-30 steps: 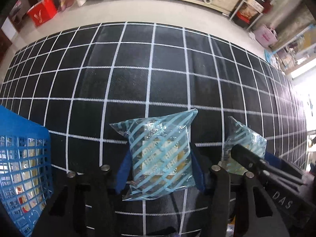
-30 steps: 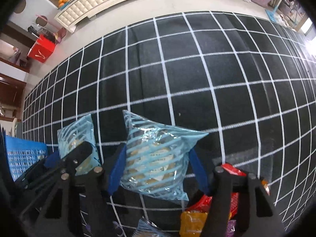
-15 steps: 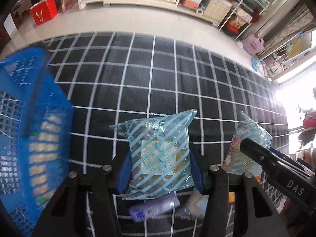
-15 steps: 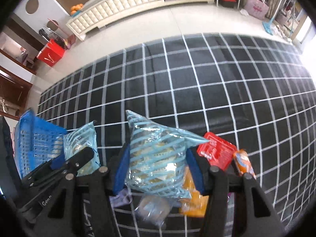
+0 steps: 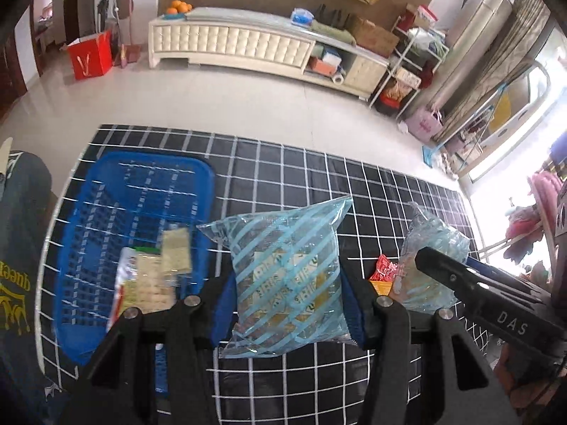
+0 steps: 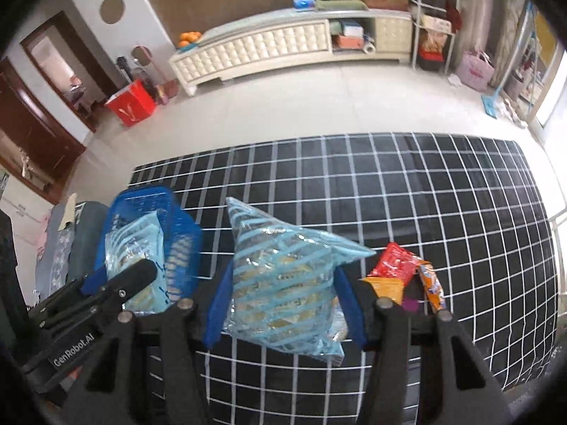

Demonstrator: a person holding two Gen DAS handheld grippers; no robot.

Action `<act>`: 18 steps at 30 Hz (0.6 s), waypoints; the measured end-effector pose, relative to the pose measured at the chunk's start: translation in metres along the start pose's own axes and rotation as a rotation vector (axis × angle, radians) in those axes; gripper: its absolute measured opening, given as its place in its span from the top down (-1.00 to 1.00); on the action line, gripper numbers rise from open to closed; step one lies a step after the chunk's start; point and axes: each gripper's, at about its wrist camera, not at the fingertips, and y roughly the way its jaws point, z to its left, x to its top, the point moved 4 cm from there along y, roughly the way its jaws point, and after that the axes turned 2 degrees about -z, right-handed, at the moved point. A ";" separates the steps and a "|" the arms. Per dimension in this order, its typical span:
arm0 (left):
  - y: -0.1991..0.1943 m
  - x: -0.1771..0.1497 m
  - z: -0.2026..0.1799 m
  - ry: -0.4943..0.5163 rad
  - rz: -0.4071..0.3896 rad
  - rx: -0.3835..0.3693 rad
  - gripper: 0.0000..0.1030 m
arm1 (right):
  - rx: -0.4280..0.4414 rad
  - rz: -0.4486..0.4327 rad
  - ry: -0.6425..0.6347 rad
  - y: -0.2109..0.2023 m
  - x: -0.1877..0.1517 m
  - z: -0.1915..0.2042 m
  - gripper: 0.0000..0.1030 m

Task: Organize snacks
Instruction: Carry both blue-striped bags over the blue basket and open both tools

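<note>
My left gripper is shut on a blue-striped clear snack bag, held above the black checked cloth. A blue plastic basket with several snack packs in it lies to its left. My right gripper is shut on a second blue-striped snack bag. In the right wrist view the left gripper's bag hangs over the basket. A red packet, an orange packet and an orange-blue stick pack lie on the cloth at the right.
The checked cloth covers a raised surface with pale floor tiles beyond. A white low cabinet stands along the far wall and a red box on the floor. A person's dark clothing is at the left edge.
Both grippers have risen well above the cloth with their bags still held. The basket and the far room have come into view, and the loose packets show at the right.
</note>
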 end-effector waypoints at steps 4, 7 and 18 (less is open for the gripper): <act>-0.021 0.002 0.027 -0.027 -0.023 0.006 0.03 | 0.026 -0.008 -0.049 -0.004 -0.005 0.031 -0.17; -0.033 -0.005 0.043 -0.035 -0.036 0.018 0.03 | 0.049 -0.008 -0.079 -0.001 -0.007 0.052 -0.17; -0.047 0.001 0.111 -0.101 -0.033 0.051 0.03 | 0.082 0.059 -0.163 0.041 -0.009 0.132 -0.17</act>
